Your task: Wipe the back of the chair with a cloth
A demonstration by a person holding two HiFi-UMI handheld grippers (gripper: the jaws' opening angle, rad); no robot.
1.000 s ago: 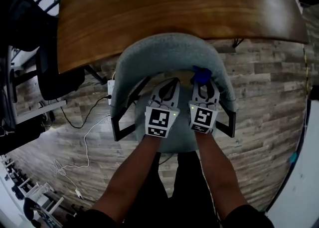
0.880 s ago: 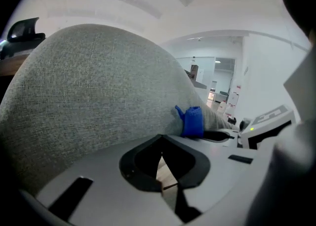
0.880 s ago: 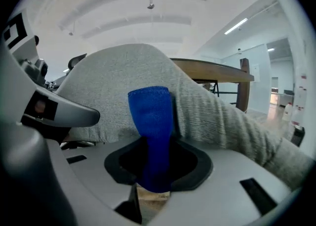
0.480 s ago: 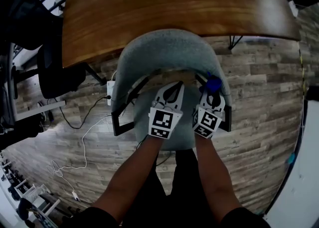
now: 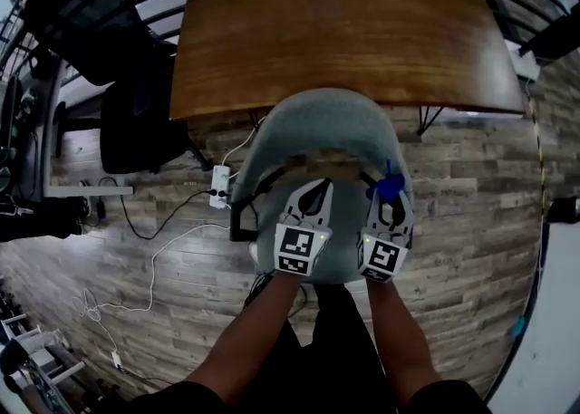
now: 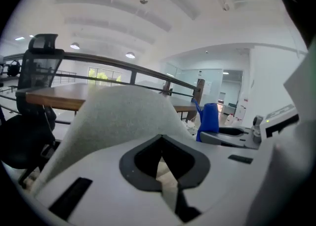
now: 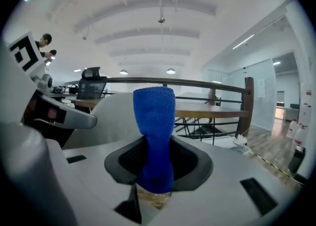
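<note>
Head view, centre: grey chair (image 5: 313, 118) seen from above, back curved toward the wooden table (image 5: 344, 32) at the top of the frame. Just below the back, side by side, two grippers, each on a forearm (image 5: 254, 331) rising from the bottom edge.

At centre, left gripper (image 5: 317, 187), jaws pressed together to a point, nothing between them, over the seat just inside the back. Just right of it, right gripper (image 5: 388, 199), clamped on a blue cloth (image 5: 390, 187) at the right end of the back; touching the back or not, cannot tell.

Upper left: black office chair (image 5: 122, 68). Left of the grey chair, on the plank floor (image 5: 471, 195): white power strip (image 5: 218, 197) with trailing cables (image 5: 163, 240).

Left gripper view: jaws (image 6: 163, 168) closed on each other low at centre, empty. Chair back filling the middle left. Cloth (image 6: 210, 121) standing right of centre, above the right gripper.

Right gripper view: cloth (image 7: 155, 136) upright at centre, pinched at its lower end between the jaws (image 7: 154, 190), upper end free. Chair back behind it, to the left. Table and a dark railing (image 7: 197, 82) across the middle.
</note>
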